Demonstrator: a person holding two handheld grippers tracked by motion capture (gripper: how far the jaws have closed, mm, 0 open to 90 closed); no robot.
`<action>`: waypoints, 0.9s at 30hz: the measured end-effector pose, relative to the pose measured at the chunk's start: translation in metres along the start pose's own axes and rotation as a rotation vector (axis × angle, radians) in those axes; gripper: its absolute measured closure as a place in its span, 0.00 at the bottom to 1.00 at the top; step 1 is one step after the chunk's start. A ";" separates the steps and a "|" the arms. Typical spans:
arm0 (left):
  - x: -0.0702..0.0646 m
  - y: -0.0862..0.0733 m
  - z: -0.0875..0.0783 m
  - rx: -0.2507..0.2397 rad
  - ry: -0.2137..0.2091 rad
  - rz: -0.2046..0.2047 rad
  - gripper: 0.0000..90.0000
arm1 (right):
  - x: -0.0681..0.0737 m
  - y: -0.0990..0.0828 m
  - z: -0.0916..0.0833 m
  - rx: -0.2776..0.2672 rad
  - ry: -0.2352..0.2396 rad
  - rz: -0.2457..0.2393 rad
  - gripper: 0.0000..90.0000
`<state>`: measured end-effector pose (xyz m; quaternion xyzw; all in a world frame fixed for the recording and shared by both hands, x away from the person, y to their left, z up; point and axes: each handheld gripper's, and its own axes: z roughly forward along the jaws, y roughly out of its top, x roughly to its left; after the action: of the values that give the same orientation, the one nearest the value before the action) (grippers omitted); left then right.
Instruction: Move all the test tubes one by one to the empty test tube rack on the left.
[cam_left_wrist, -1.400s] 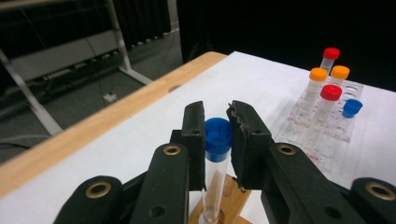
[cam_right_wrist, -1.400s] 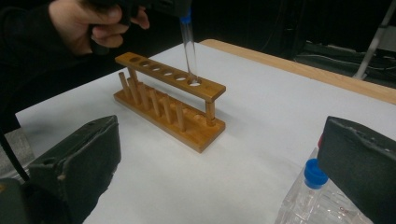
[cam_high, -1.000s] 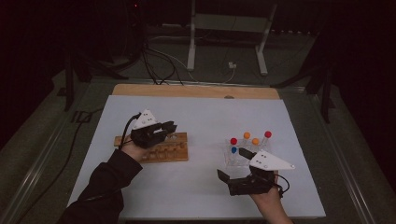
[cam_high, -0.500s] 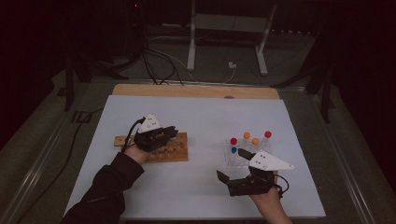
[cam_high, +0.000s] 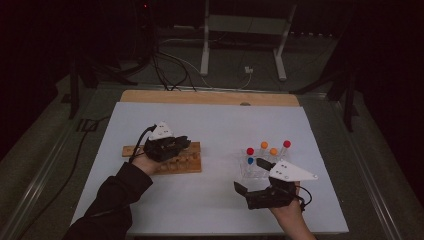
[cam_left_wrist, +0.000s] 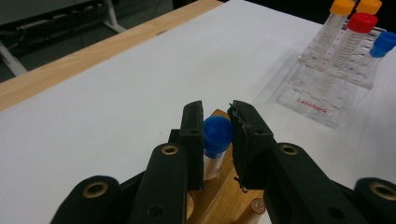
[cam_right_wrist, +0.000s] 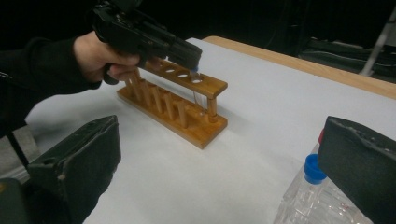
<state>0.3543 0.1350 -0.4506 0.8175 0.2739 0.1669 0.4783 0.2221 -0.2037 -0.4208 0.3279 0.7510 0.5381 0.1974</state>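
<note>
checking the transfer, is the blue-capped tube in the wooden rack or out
In: the blue-capped tube stands upright in the wooden rack, between the left gripper jaws.

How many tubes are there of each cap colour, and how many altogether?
Red tubes: 2
Orange tubes: 2
Blue tubes: 2
Total: 6

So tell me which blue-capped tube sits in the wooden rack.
The blue-capped tube between the left tongs; the other blue one stands in the clear rack.
</note>
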 end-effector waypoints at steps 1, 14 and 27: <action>0.000 0.000 0.000 0.005 -0.007 -0.001 0.80 | -0.001 0.002 -0.001 0.000 -0.001 0.000 0.00; -0.017 0.016 -0.042 -0.104 -0.084 0.020 0.19 | -0.037 0.020 -0.020 0.024 -0.034 0.017 0.00; -0.049 -0.013 -0.068 -0.072 -0.197 0.029 0.02 | -0.051 -0.005 -0.004 0.131 -0.082 0.040 0.18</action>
<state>0.2749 0.1571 -0.4297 0.8162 0.2074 0.1024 0.5294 0.2546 -0.2434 -0.4267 0.3767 0.7692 0.4778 0.1951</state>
